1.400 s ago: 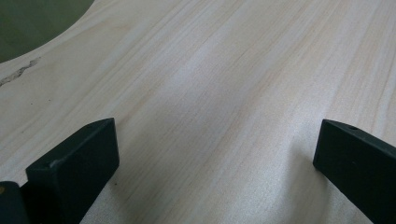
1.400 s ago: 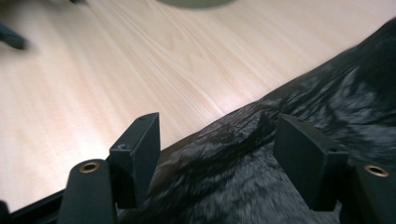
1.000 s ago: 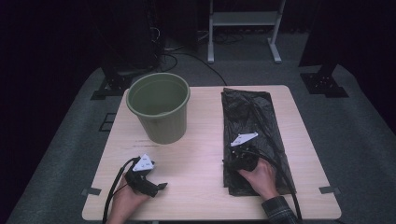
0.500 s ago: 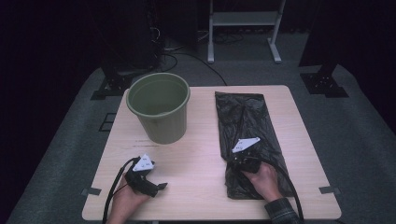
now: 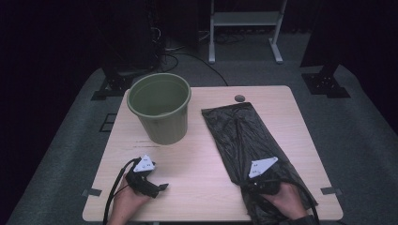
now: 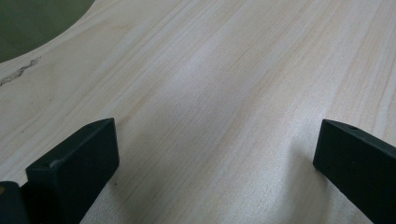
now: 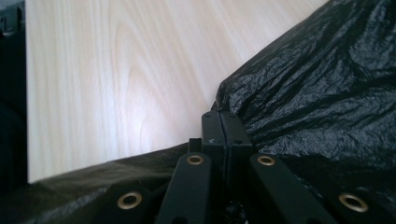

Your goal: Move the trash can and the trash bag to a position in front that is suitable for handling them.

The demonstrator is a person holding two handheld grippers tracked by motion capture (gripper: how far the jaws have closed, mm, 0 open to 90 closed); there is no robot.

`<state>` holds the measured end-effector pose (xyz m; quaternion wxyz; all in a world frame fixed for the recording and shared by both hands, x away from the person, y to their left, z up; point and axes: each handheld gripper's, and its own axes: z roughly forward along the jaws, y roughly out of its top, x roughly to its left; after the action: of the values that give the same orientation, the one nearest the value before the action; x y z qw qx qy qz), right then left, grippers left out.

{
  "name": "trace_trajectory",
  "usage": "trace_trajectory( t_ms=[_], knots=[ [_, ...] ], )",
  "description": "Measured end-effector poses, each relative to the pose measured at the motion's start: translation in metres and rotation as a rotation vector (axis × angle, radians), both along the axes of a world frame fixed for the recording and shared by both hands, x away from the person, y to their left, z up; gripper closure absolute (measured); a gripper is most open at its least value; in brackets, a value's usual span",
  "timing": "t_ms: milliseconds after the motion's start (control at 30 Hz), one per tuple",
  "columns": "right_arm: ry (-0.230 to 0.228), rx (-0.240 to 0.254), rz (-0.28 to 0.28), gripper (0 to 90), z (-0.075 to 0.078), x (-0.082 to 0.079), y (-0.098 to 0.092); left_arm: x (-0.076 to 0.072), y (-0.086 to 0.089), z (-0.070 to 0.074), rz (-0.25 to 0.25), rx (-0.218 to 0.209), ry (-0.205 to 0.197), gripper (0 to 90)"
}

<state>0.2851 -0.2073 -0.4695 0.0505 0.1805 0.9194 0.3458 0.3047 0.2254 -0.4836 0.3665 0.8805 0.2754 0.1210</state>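
1. Black plastic is lying flat over the right half of the pale wooden desk (image 5: 206,154) in the high view: a bag (image 5: 248,136), stretching from near the far edge to the near edge, slanted slightly. The right gripper (image 5: 257,180) is sitting on the bag's near end with a hand (image 5: 286,201) behind it, its grey plate facing up. A green bucket (image 5: 159,112) is standing upright on the far left part of the desk, apart from the bag. The left gripper (image 5: 162,187) is resting near the desk's near left corner in the other hand (image 5: 126,201), well apart from both bucket and bag. A small dark disc (image 5: 240,98) is lying just beyond the bag's far end.

2. In the left gripper view, the two fingers (image 6: 74,168) are standing wide apart over bare wood, with nothing between them. The bucket's (image 6: 32,23) green wall is showing at the top left corner.

3. In the right gripper view, the fingers (image 7: 212,133) are pressing together, having just been closing, and they are sitting at the bag's (image 7: 327,93) crinkled edge. The film seems pinched between them, though the grip itself is hard to make out. Bare desk (image 7: 116,84) is lying to the left of the bag.
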Motion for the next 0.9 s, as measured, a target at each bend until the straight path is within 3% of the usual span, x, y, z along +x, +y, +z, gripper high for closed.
trace_trajectory(
  t_ms=[133,200,267,367,500,600,733,833,900],
  knots=[
    [-0.023,0.044,-0.044,61.7,0.006,-0.005,-0.014,0.0,0.0,0.0,0.002,0.0,0.0,0.0],
    [-0.058,0.057,-0.105,46.7,0.011,-0.003,-0.02,0.0,0.0,0.0,0.003,0.0,0.0,0.0],
    [-0.052,0.077,-0.179,31.2,0.015,0.005,-0.025,0.0,0.0,0.0,0.003,0.001,0.0,0.0],
    [-0.093,0.063,-0.29,17.9,0.013,0.018,-0.031,0.0,0.0,0.0,0.003,0.001,0.0,0.0],
    [-0.113,0.036,-0.363,17.5,0.001,0.038,-0.034,0.0,0.0,0.0,0.004,0.0,0.0,0.0],
    [-0.115,0.002,-0.388,19.1,-0.008,0.046,-0.033,0.0,0.0,0.0,0.005,0.0,0.0,0.0],
    [-0.105,0.029,-0.389,17.1,-0.011,0.049,-0.034,0.0,0.001,0.0,0.016,0.003,0.001,0.0],
    [-0.071,0.064,-0.369,12.3,-0.015,0.051,-0.038,0.001,0.004,0.003,0.033,0.013,0.011,0.0],
    [-0.075,0.068,-0.365,12.3,-0.016,0.051,-0.038,0.001,0.006,0.004,0.035,0.0,0.015,0.0]
  ],
)
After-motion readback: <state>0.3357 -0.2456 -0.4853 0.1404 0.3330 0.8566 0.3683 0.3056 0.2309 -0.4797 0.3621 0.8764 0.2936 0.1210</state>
